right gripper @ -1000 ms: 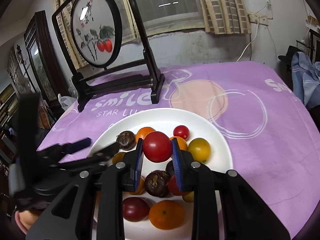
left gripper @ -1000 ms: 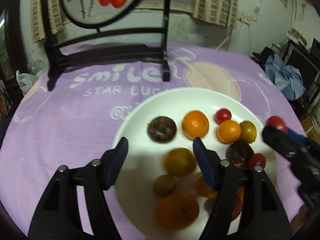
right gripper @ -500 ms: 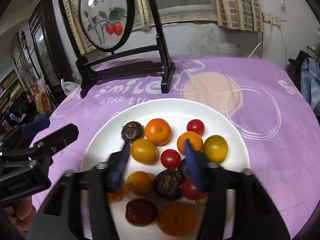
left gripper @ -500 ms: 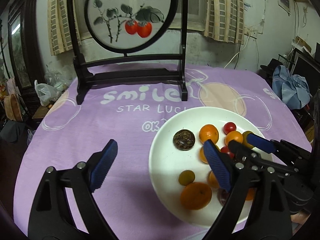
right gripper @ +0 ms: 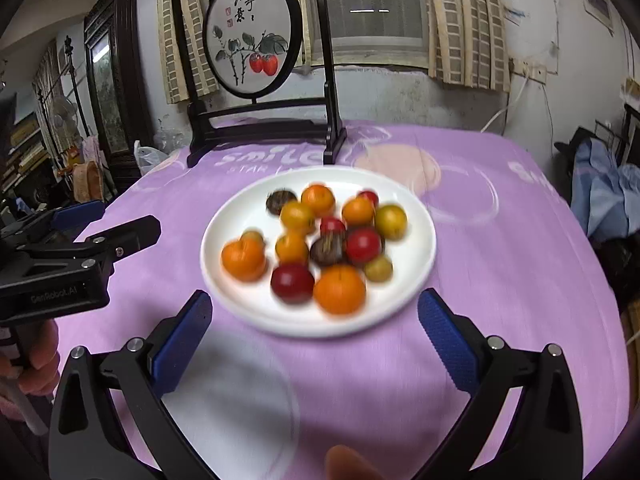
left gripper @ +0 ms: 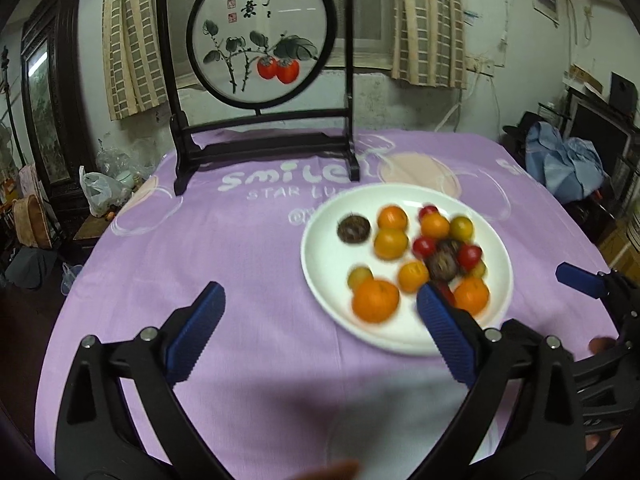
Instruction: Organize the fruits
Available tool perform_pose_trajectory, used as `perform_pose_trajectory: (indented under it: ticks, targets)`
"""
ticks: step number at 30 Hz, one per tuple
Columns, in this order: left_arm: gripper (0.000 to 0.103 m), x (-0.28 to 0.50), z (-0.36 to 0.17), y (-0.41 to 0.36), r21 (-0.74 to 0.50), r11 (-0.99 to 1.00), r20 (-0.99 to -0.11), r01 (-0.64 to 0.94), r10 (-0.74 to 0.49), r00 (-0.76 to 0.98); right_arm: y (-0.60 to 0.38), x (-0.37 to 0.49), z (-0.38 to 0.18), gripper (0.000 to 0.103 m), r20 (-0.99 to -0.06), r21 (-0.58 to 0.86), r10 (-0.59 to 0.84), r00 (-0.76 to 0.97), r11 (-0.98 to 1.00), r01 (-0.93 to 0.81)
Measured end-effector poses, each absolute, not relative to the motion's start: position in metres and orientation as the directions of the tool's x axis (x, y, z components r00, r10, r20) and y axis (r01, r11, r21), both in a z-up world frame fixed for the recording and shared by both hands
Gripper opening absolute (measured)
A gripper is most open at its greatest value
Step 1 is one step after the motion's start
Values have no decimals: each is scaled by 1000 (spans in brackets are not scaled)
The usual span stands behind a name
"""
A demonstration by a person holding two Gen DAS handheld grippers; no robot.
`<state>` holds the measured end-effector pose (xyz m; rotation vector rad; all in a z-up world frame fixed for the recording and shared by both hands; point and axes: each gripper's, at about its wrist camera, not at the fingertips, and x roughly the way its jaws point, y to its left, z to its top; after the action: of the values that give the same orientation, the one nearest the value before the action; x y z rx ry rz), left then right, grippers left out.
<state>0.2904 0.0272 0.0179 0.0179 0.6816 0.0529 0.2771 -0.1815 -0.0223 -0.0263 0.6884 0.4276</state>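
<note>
Both tools empty, jaws spread wide. Left gripper [left gripper: 318,330] hangs over bare purple tablecloth [left gripper: 240,248], its right finger overlapping the near rim of the white plate [left gripper: 320,280] in view; right gripper [right gripper: 314,330] is centred just short of the plate's near edge. All fruit sits on the plate in one loose cluster: large orange [right gripper: 339,289] and dark red fruit [right gripper: 292,283] nearest the right gripper, a brown rough-skinned one [right gripper: 326,250] mid-pile, small red tomato [right gripper: 362,244] beside it, yellow-green fruit [right gripper: 390,221] to the far right. No fruit lies on the cloth. Judgement: gathering looks complete or near it; the wide, clear stance reads as standing off from the plate. Framed persimmon screen [left gripper: 260,44] stands behind, well apart.
</note>
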Motion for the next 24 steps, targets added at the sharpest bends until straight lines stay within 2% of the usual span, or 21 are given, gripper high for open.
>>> perform_pose_trajectory:
  ticks: [8,12,24]
  targets:
    - [100,242,-10,14,73,997,-633,-26,66,771,-187,231,-45,102,-632,25,313,708,922,-386]
    - [100,227,-23,14,44,999,-645,-18,42,763,-189,218,-52,102,-635,4,305,710,920,-392]
    - [100,220,-31,9,55,998,-666,8,31,745,-187,214,-52,102,-642,17,321,696,914,-406]
